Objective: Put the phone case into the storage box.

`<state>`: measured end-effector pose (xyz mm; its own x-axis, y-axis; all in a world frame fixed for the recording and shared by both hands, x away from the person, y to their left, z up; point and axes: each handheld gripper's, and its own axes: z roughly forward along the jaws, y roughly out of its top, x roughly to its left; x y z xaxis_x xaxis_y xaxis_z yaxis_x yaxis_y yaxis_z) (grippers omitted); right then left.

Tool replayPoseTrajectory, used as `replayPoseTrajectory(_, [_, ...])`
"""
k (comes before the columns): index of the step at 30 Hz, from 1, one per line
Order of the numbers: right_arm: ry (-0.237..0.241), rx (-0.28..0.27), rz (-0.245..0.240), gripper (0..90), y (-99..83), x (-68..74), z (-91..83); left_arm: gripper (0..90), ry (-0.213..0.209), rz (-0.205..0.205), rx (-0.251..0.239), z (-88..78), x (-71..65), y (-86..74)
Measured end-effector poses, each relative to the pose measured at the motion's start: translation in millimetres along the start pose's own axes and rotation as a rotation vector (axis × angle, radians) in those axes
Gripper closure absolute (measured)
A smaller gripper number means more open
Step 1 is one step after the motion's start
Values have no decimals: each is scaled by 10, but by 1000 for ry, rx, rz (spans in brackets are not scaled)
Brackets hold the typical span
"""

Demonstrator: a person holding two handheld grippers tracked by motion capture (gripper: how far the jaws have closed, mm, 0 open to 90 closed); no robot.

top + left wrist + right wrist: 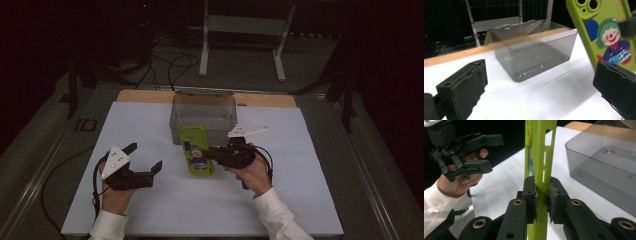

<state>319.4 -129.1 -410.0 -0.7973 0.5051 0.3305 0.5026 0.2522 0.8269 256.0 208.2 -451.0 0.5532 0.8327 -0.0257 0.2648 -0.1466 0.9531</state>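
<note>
Left hand: comes in from the 6 o'clock edge of the high view in a white sleeve, wrist low over the counter, gripper pointing toward 2 o'clock.
Left gripper (148, 157): black two-jaw tool with a grey three-cornered plate on top; jaws spread wide, nothing between them, clear of the case.
Right hand: enters at 5 o'clock, white cuff, gripper turned toward 9 o'clock.
Right gripper (542, 195): jaws clamped on the lower edge of the case, worn foam pads pressing both faces.
Lime-green soft phone case with a clown picture (196, 149): held on edge above the counter's middle, at 3 o'clock of the left gripper; camera cut-outs and side slots visible.
Counter (150, 210): matte white sheet with a wooden strip at 12 o'clock.
Smoky translucent plastic box (202, 107): rectangular, open-topped, at 12 o'clock just behind the case.
</note>
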Motion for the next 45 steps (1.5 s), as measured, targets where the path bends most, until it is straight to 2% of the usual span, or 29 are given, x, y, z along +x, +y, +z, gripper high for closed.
replayPoseTrajectory(8, [-25,17,30,787,16,-21,24,1,41,-37,9,-147,102,-219])
replayPoseTrajectory(12, [-34,24,47,787,28,-22,39,0,60,-16,21,-188,112,-304])
replayPoseTrajectory(17, [-38,27,59,787,36,-30,54,0,58,-13,36,-222,127,-412])
replayPoseTrajectory(21, [-36,19,74,787,41,-37,48,0,79,7,55,-246,126,-494])
replayPoseTrajectory(24, [-52,19,84,788,52,-36,46,0,92,0,48,-274,153,-525])
replayPoseTrajectory(26, [-60,24,91,788,65,-46,51,0,108,10,49,-281,179,-539])
replayPoseTrajectory(32, [-89,24,137,788,85,-82,73,0,131,-8,41,-272,240,-542])
replayPoseTrajectory(42, [-119,41,137,788,135,-80,55,0,159,-6,50,-253,258,-565])
replayPoseTrajectory(45, [-127,43,166,788,180,-105,53,0,168,-2,49,-252,259,-575])
